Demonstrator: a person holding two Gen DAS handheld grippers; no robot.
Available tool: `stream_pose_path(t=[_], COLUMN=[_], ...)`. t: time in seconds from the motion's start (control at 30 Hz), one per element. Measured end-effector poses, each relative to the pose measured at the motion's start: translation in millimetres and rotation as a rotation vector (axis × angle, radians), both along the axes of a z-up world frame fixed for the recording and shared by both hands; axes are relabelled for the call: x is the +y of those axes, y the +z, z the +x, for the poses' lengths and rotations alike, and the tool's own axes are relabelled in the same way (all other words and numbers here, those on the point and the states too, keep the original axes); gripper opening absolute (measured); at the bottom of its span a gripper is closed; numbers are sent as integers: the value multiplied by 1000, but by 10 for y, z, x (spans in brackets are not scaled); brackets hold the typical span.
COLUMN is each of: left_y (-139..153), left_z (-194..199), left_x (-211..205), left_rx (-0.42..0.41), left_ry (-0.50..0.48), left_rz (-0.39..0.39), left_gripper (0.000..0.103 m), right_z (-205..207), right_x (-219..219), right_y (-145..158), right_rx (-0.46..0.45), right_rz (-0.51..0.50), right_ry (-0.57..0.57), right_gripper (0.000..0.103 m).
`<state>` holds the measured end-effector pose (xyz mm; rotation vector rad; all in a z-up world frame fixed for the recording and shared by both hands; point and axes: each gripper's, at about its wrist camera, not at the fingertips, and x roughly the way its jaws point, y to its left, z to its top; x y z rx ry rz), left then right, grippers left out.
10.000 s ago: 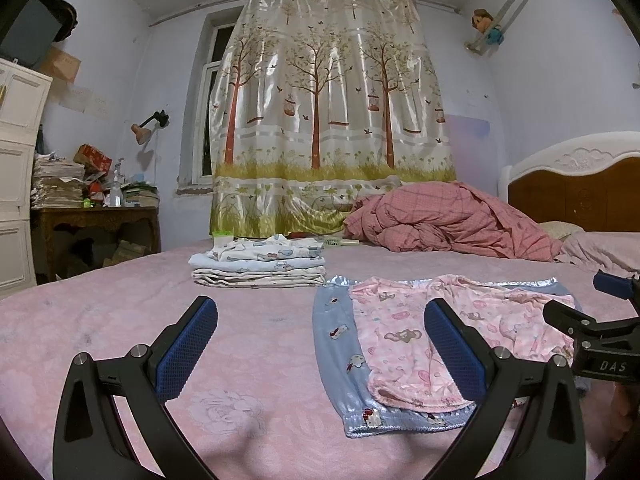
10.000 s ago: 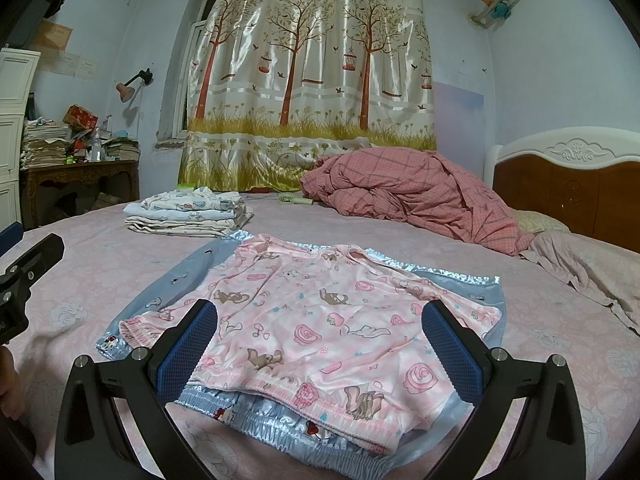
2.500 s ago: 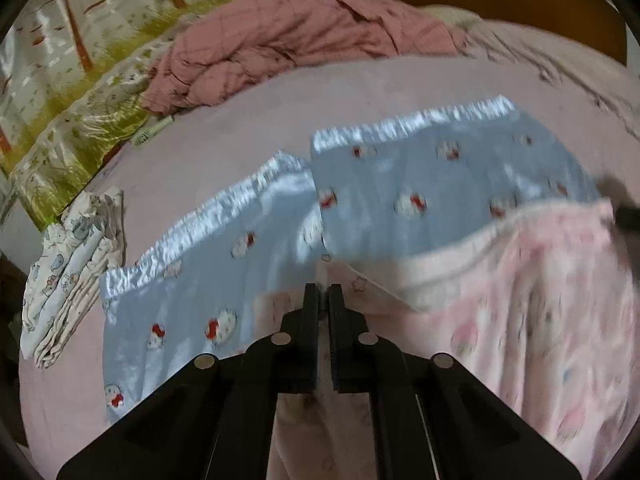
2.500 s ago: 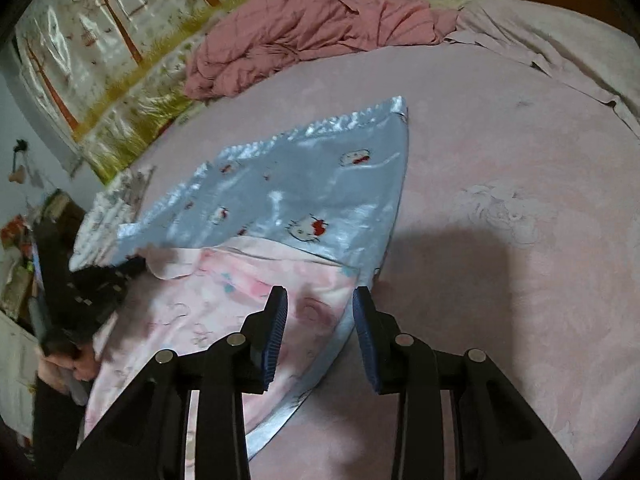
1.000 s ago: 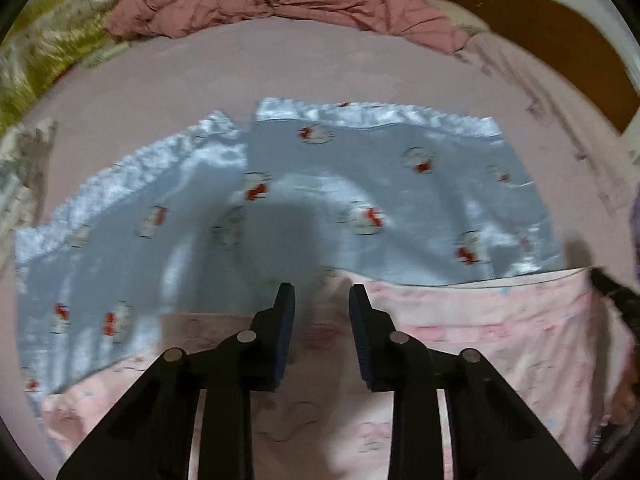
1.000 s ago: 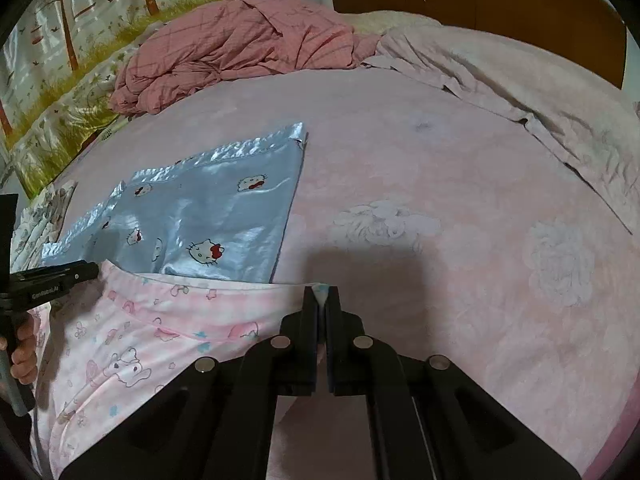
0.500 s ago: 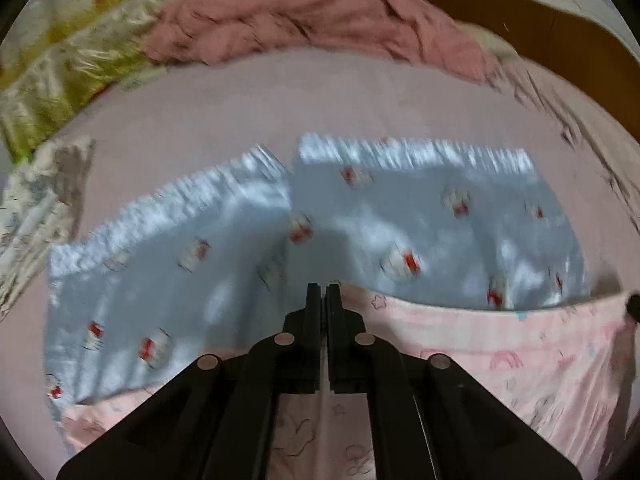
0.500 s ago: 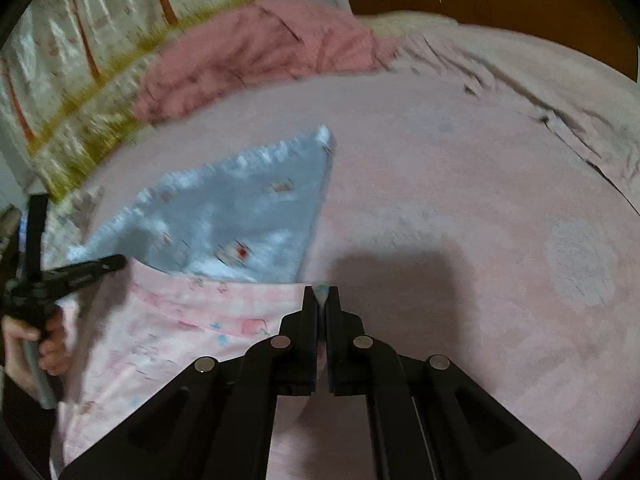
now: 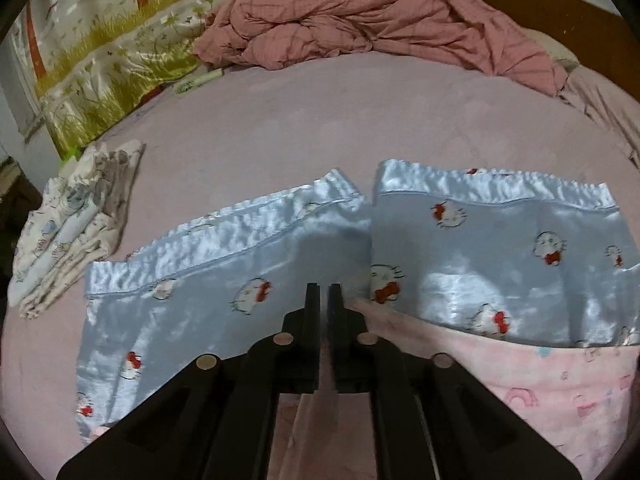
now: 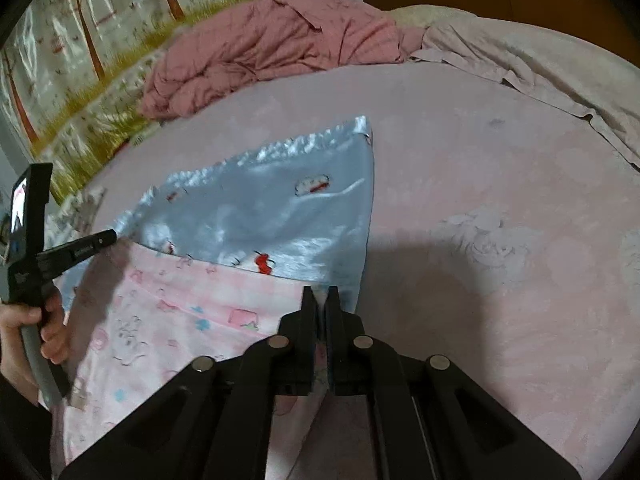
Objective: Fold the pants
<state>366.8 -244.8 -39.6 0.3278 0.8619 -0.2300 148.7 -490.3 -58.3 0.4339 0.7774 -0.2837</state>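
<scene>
1. Pink pants lie across the lower part of both views, soft matte cloth with a pale cartoon print, overlapping the glossy blue pants spread flat on the pink bedsheet.
2. Our left gripper has its jaws nearly together and just parting, pink fabric running up between them.
3. Our right gripper is pinched tight on the pink pants' edge at a corner.
4. Only the left view gives us both satin legs, their ruffled shiny cuffs, and the folded stack of clothes at the left edge.
5. Only the right view shows the left hand gripping its handle at the left edge, plus a bare floral-embossed stretch of sheet at right.
6. Both show the rumpled plaid quilt up top.
</scene>
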Motion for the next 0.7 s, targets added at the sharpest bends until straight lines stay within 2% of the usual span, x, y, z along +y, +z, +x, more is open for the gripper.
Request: stream_pose_path(t=[0.03, 0.1, 0.2, 0.37, 0.43, 0.47, 0.5, 0.57, 0.63, 0.7], left_y=[46, 211, 604, 998, 1012, 977, 916, 768, 560, 381], left_z=[-35, -159, -655, -1731, -2170, -2386, -2639, -3033, -3396, -3722], left_x=[27, 121, 327, 678, 809, 875, 945, 1035, 1121, 1165], left_rx=[-13, -58, -190, -358, -365, -360, -351, -327, -253, -205], left_ry=[0, -6, -46, -110, -112, -110, -130, -140, -161, -169], left_rz=[-1, -41, -145, -207, -202, -191, -200, -210, -255, -284], left_gripper=[16, 35, 36, 36, 36, 35, 35, 34, 23, 22], right_z=[3, -12, -149, -585, -771, -852, -977, -1122, -1161, -1124], right_x=[-10, -51, -120, -117, -61, -28, 27, 102, 155, 198], right_y=[-2, 12, 131, 472, 648, 730, 837, 931, 947, 898], right_rx=[1, 0, -39, -128, -177, -201, -236, -284, -282, -259], right_rz=[6, 22, 30, 47, 47, 45, 43, 54, 72, 102], right_ry=[-1, -8, -17, 38, 61, 68, 69, 65, 91, 119], right_gripper=[5, 18, 32, 32, 33, 37, 46, 49, 49, 49])
